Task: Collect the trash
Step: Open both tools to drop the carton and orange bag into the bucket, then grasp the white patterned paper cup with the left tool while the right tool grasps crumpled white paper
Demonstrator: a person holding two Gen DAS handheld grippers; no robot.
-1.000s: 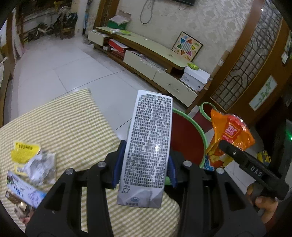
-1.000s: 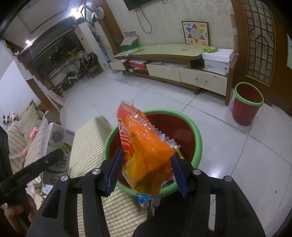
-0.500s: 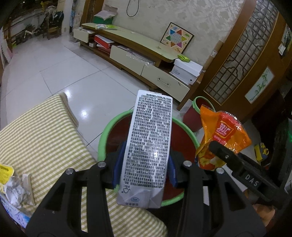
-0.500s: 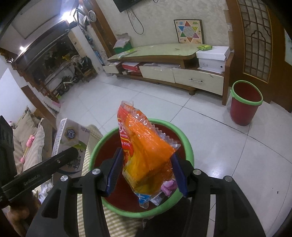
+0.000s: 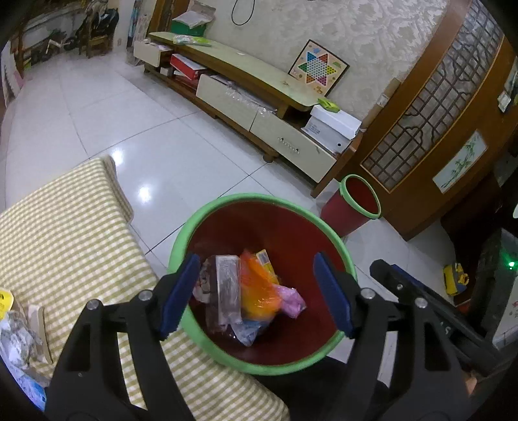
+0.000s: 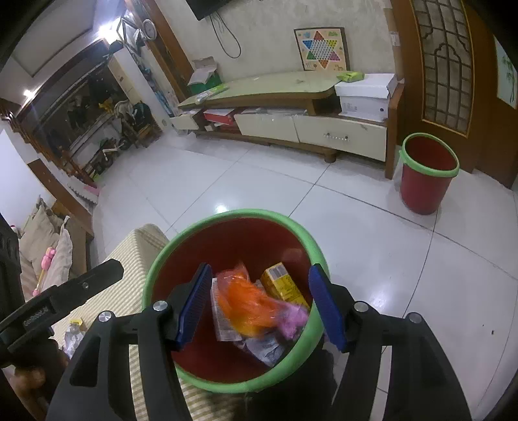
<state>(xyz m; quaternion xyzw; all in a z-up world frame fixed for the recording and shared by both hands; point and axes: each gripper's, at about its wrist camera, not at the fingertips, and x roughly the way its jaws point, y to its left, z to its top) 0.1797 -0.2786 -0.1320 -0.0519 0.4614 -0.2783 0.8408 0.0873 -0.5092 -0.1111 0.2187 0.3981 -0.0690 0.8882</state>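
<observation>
Both grippers, left and right, jaws opening (nothing between), hover above the bin.

Living room with glossy white tile floor

A low TV cabinet is set against the patterned wall; a Chinese checkers board is leaned above it.

Both tongs opening, empty

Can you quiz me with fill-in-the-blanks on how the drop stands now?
1. The orange bag lies inside the near ____.
2. The left gripper, jaws opening, holds ____.
3. The right gripper, jaws opening, has ____ between them.
4. The far bin stands beside the ____ cabinet.

Missing: bin; nothing; nothing; TV
</observation>
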